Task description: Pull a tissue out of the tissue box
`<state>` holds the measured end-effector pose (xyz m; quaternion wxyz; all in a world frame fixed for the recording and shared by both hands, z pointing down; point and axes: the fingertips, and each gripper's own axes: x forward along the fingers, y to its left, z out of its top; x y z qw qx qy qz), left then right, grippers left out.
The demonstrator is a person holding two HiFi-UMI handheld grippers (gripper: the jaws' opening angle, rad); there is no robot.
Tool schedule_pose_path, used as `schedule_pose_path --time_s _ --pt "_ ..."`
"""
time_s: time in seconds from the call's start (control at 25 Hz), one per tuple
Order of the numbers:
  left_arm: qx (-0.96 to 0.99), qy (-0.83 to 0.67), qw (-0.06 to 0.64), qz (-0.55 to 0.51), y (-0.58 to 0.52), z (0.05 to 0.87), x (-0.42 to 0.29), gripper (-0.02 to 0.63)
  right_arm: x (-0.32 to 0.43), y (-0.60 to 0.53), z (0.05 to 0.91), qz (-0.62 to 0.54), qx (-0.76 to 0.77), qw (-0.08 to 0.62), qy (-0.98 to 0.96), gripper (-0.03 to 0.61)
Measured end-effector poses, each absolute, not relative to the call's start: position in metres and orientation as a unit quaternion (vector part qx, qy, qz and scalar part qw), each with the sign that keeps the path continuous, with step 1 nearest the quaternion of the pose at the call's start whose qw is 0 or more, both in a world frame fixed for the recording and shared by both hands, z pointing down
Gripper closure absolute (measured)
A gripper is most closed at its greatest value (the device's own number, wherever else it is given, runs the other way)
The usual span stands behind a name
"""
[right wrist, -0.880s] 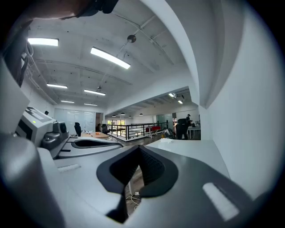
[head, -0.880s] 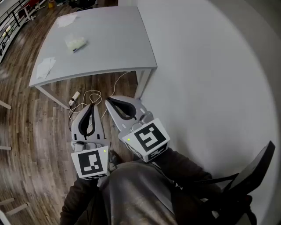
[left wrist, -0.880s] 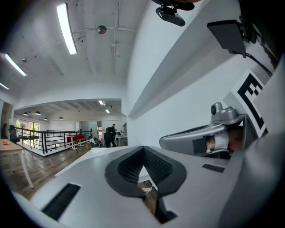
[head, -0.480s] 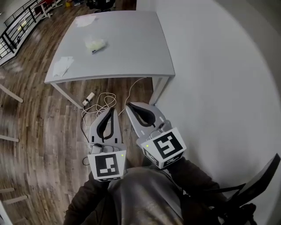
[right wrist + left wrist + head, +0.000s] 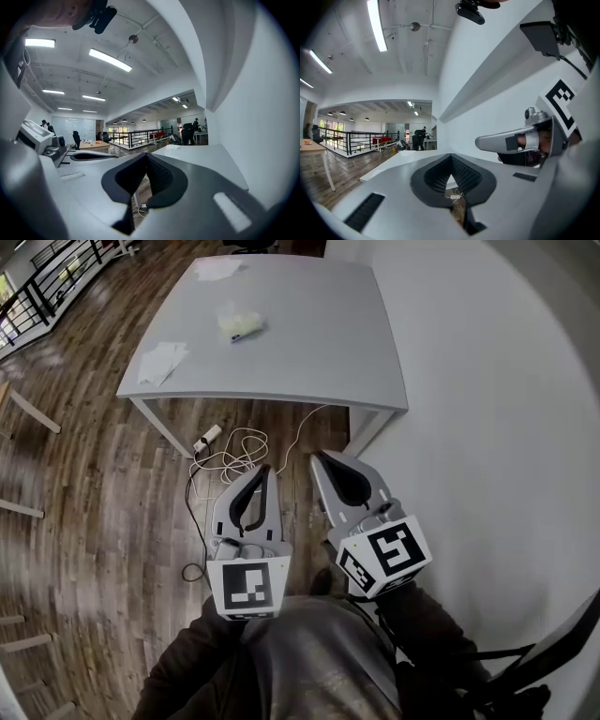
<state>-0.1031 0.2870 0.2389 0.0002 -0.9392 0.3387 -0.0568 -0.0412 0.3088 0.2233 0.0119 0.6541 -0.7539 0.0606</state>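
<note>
Low in the frame, the left gripper (image 5: 266, 471) and right gripper (image 5: 318, 458) sit side by side, each with its smooth grey jaws pressed together and empty. Beyond them a white cable (image 5: 225, 457) coils on the wooden floor (image 5: 84, 484). Well apart, at upper centre, the pale yellow, soft-looking tissue box (image 5: 238, 324) lies on the matte grey table (image 5: 319, 343), with crumpled white tissues (image 5: 161, 363) to its lower left

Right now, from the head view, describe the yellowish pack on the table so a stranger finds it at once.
Find the grey table beside the white wall. Three pale things lie on its left half; the pack is the middle one, between the near sheets and the far paper. It alone is yellowish and puffy; the other two are flat and white.
</note>
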Motion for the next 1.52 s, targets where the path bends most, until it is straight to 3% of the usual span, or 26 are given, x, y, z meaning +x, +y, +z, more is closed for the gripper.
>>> schedule_pose_path --time_s 0.32,1.0,1.52 --pt "-0.937 0.342 -0.015 -0.07 0.229 0.26 -0.11 0.615 -0.05 0.251 0.234 0.07 0.649 0.023 -0.757 0.577" --pt "-0.91 0.398 -0.002 -0.115 0.03 0.278 0.0 0.615 0.06 0.042 0.266 0.105 0.584 0.001 -0.805 0.577" --pt "-0.897 0.423 -0.023 -0.125 -0.082 0.295 0.016 0.615 0.076 -0.078 0.281 0.118 0.557 0.016 -0.822 0.577"
